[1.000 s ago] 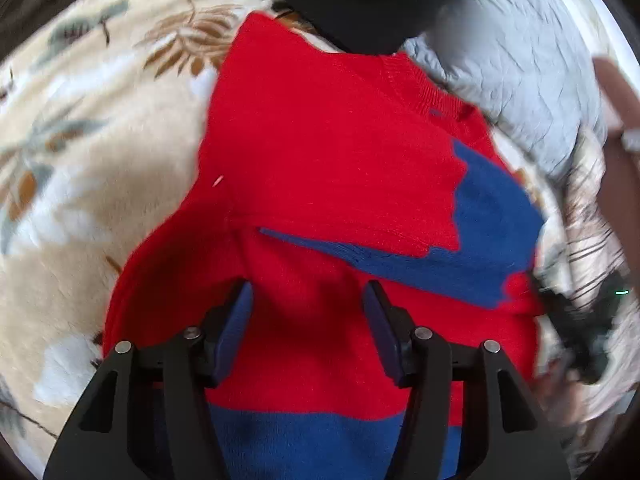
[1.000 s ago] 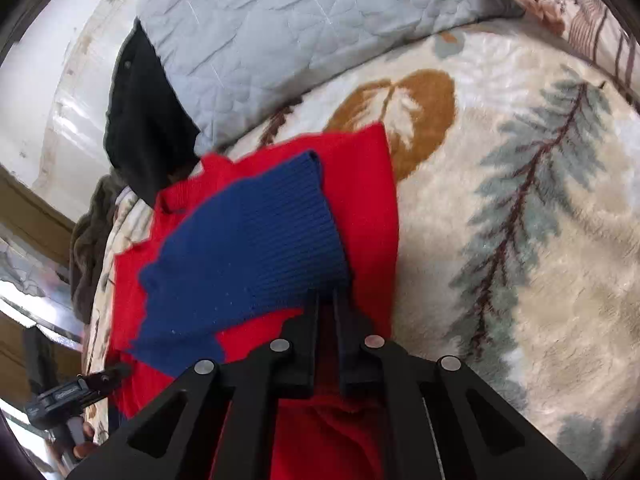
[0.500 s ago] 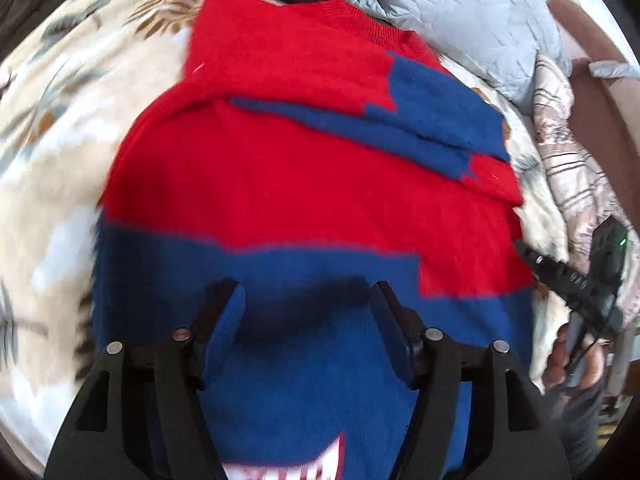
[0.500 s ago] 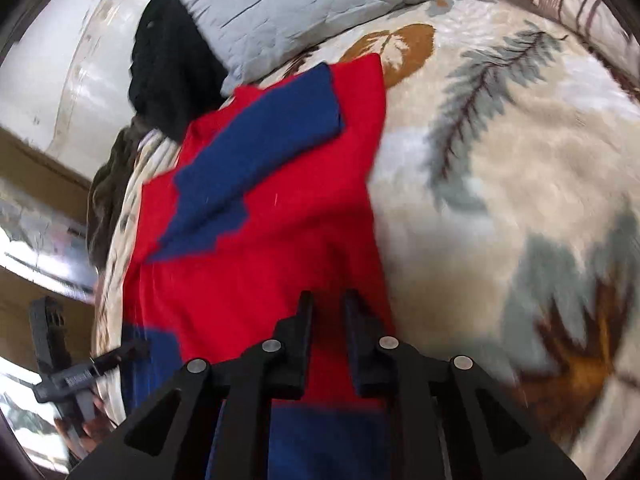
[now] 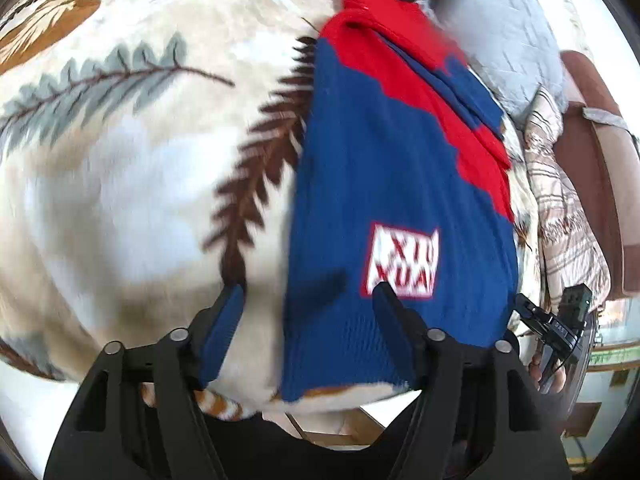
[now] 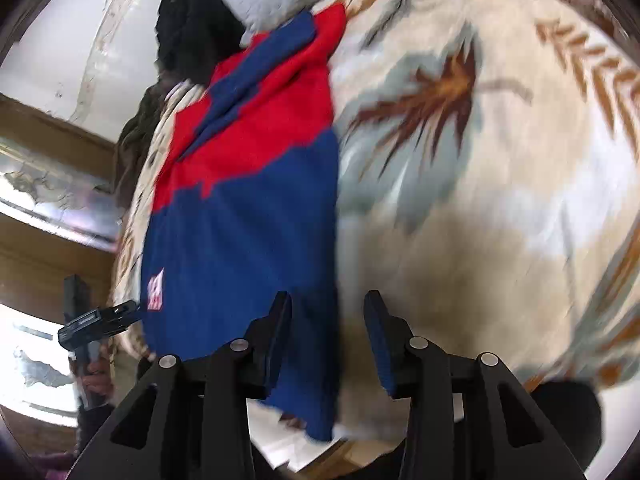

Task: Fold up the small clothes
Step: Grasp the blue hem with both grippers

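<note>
Left wrist view shows the red and blue sweater [image 5: 400, 184] lying long and narrow on the leafy blanket [image 5: 120, 160]. Its long way runs from the near edge of the blanket, where the blue hem sits, up to the far edge, where the red part ends by the grey pillow [image 5: 508, 28]. Both sleeves look folded in already, and a white patch with letters [image 5: 402, 260] sits near the hem.

The left gripper [image 5: 310, 300] hangs over the hem's left corner. One finger is above the bare blanket and the other is above the blue cloth. Its fingers have just been spreading apart, and they press on nothing.

Right wrist view shows the right gripper [image 6: 328, 306] over the hem's other corner. The side edge of the sweater runs up between its fingers, with one finger over the blue and one over the blanket. These fingers have just been parting too, and the cloth lies loose below them.

Both grippers point steeply down, one at each hem corner, about equally near. I think the next move is to pinch the hem and carry it up toward the red end.
</note>
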The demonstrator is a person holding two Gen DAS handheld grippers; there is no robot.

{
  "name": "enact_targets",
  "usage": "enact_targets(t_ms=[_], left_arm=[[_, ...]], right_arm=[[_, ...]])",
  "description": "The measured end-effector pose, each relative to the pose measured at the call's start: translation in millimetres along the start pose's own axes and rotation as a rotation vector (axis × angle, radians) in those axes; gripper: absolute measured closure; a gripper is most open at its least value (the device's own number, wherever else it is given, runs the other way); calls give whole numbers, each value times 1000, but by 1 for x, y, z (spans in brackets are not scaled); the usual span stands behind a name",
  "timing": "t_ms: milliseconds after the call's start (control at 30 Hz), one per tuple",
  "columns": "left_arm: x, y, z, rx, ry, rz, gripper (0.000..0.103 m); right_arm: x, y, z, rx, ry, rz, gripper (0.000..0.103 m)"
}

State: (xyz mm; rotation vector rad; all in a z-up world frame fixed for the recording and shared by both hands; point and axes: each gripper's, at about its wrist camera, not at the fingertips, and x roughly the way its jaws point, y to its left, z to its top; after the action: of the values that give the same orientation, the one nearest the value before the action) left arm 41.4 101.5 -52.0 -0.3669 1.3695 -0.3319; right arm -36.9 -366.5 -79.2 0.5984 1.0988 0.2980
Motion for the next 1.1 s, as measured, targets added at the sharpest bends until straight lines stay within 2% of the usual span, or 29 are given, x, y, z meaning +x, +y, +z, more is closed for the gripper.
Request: enact_targets(t_ms=[67,133,300,433,467,500,533,567,633,667,900,1100], left_arm=[[3,-5,-11,0,17,-33,24],[8,-8,-18,-1,35,-55,22],[19,-20,-24,-2,66,-75,21],[20,-19,-24,-1,55,-73,24],[19,-18,-25,-3,49,-68,34],[16,-16,-27,4,42,-60,45],[12,-11,-30,13,40,-52,75],[13,-9,-30,14,53,-70,100],[17,-4,-30,-18,74,-125,100],[17,-5,-29,-17,68,-126,100],[-9,-18,-12,-7,-22,-245,100],[-20,-23,16,-33,-102,-315,100]], right_arm=[[1,6,-10,-29,26,20,55],[3,10,-14,-56,42,46,54],[10,10,-22,-65,92,126,54],[12,4,-28,-55,106,166,56],[13,4,-28,-60,108,161,64],[14,6,-28,-71,112,146,85],[18,8,-29,-85,128,126,97],[24,11,-29,-86,137,117,98],[23,10,-30,-83,128,132,98],[21,12,-29,-87,116,137,98],[-9,30,-14,-96,-16,286,98],[-17,50,10,-123,-105,350,98]])
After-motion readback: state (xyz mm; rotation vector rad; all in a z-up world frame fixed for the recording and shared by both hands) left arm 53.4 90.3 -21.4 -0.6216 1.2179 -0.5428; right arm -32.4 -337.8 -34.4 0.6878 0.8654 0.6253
